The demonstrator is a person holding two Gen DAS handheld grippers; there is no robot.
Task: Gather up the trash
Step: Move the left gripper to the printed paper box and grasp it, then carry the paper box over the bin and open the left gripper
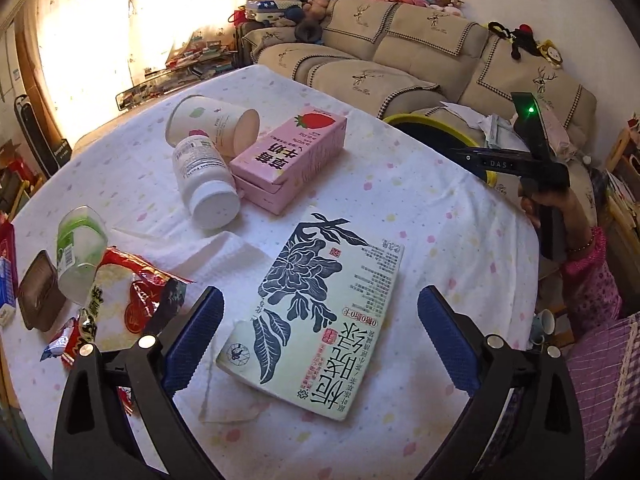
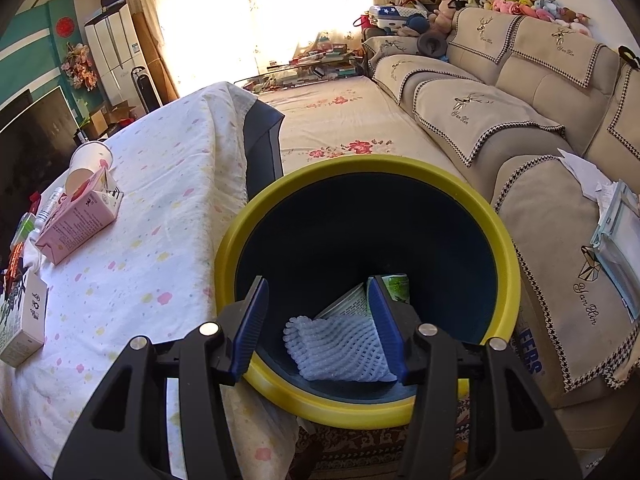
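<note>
My left gripper [image 1: 320,320] is open above the table, its blue fingers on either side of a cream tea carton [image 1: 320,312] printed with a dark flower. Behind it lie a pink strawberry milk carton [image 1: 288,152], a white pill bottle [image 1: 204,176] and a tipped paper cup [image 1: 212,124]. My right gripper [image 2: 318,320] is open and empty over the yellow-rimmed bin [image 2: 508,264]. Inside the bin lie a white foam net [image 2: 336,348] and a green-printed carton [image 2: 396,288]. The right gripper also shows in the left wrist view [image 1: 528,148].
A red snack wrapper [image 1: 132,292], a clear green-labelled bottle [image 1: 78,252], a brown tray [image 1: 40,292] and a paper napkin [image 1: 224,248] lie at the table's left. The beige sofa [image 2: 520,100] stands behind the bin, with papers [image 2: 616,216] on its seat.
</note>
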